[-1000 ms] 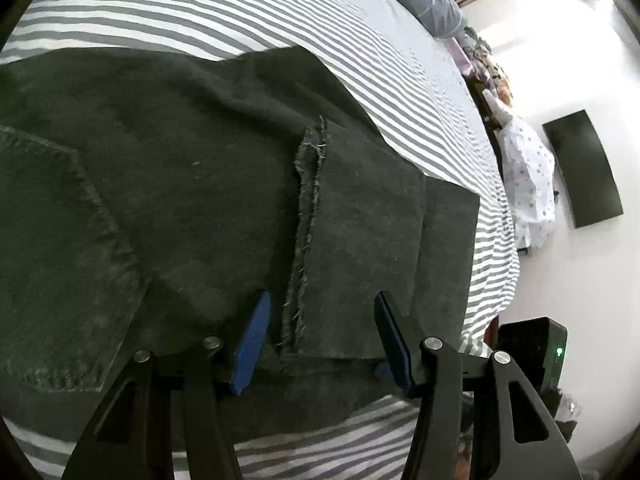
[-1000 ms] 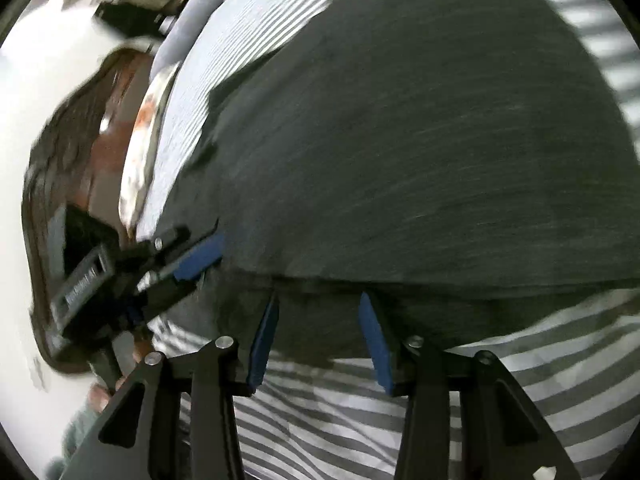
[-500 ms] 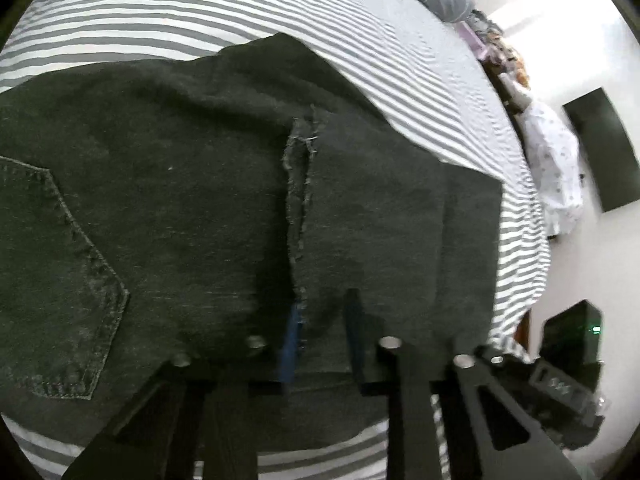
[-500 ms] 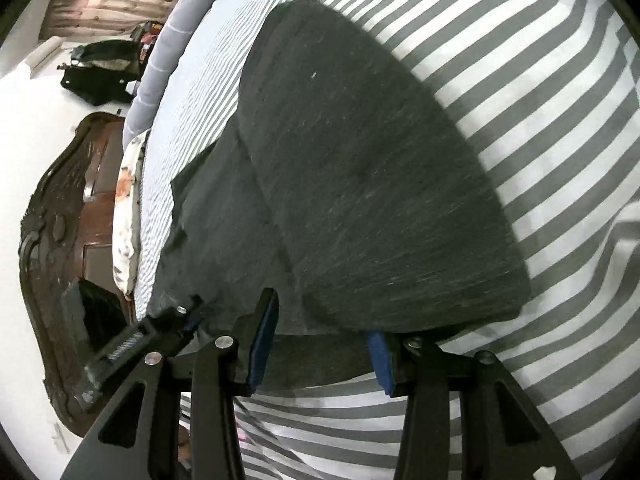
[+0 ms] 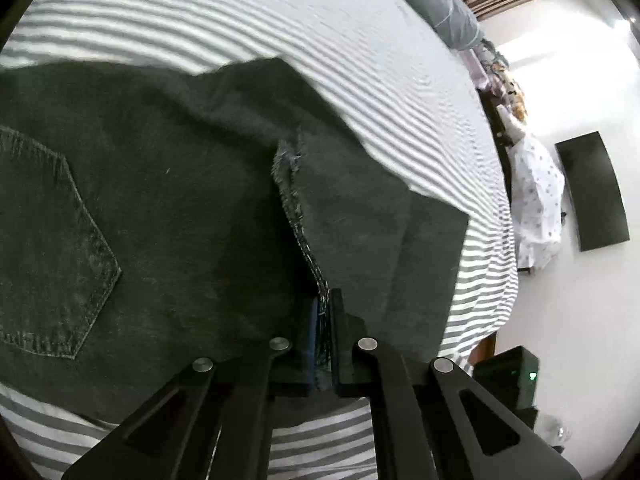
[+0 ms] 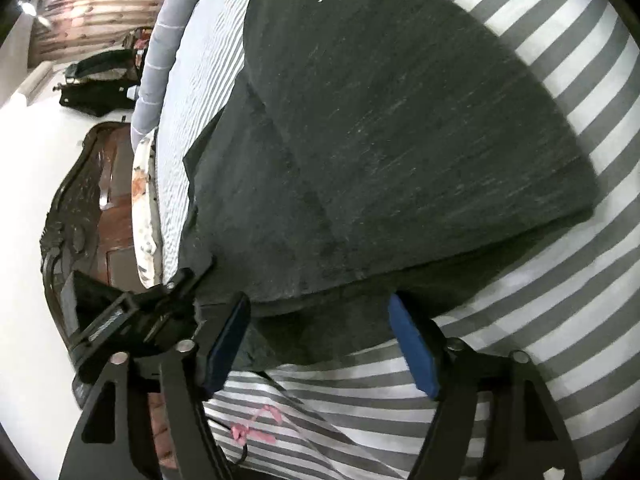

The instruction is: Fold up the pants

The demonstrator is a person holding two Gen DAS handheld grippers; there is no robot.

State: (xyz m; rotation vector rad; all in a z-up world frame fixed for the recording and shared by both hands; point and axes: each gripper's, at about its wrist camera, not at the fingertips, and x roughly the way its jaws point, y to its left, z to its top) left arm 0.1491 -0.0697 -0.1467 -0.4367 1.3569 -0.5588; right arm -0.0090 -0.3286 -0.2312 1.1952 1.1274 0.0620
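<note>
Dark denim pants (image 5: pixel 180 208) lie on a grey-and-white striped bed sheet (image 5: pixel 320 40), with a back pocket (image 5: pixel 44 248) at the left. My left gripper (image 5: pixel 323 320) is shut on the frayed hem (image 5: pixel 294 196) of the folded-over leg at its near edge. In the right wrist view the folded pants (image 6: pixel 380 140) fill the middle. My right gripper (image 6: pixel 320 344) is open at the pants' near edge, its blue pads on either side of the cloth. The left gripper (image 6: pixel 160 300) also shows there at the left.
A grey bolster (image 5: pixel 436 12) lies at the head of the bed. A dark wooden headboard (image 6: pixel 80 216) and a black bag (image 6: pixel 96 84) stand beside the bed. A spotted white cloth (image 5: pixel 536 200) and a black panel (image 5: pixel 592 192) are at the right.
My left gripper closed on the frayed hem, which now stands a little lifted. My right gripper drew back from the pants and stays open.
</note>
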